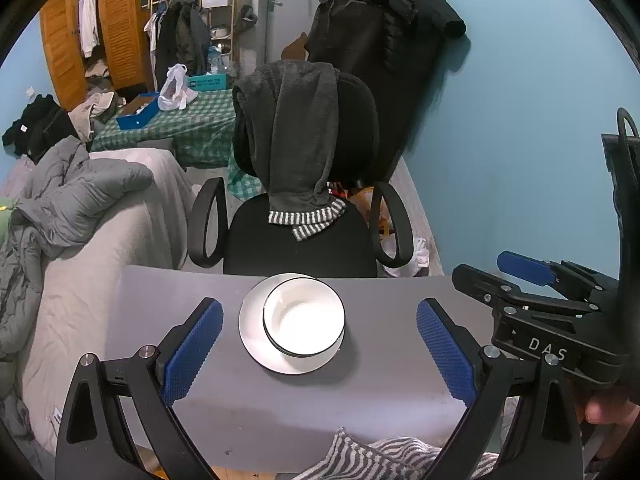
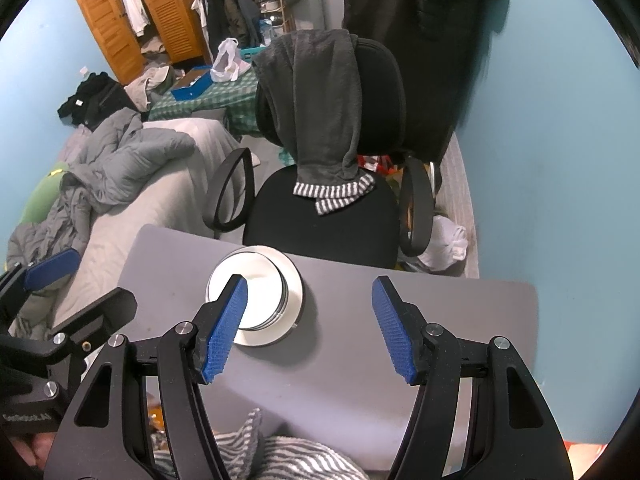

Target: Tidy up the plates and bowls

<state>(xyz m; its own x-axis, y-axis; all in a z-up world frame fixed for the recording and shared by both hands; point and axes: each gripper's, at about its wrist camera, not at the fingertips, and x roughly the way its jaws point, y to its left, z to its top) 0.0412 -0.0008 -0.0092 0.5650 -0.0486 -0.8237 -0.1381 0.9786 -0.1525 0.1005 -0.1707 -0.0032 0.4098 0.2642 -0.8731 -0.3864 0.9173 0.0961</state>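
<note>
Bowl (image 1: 304, 316) sits nested on the plate (image 1: 256, 344) dead ahead of the left tool (image 1: 320, 344), so both it and the right tool (image 2: 310, 330) hang spread apart, gripping nothing.

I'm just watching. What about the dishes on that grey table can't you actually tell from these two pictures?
- Right wrist view: the right gripper's left finger covers part of the bowl, so its inside is partly hidden.
- Both views: the bowl covers the middle of the plate; whether anything lies between them is hidden.
- Left wrist view: the striped cloth is cut off by the bottom edge.
</note>
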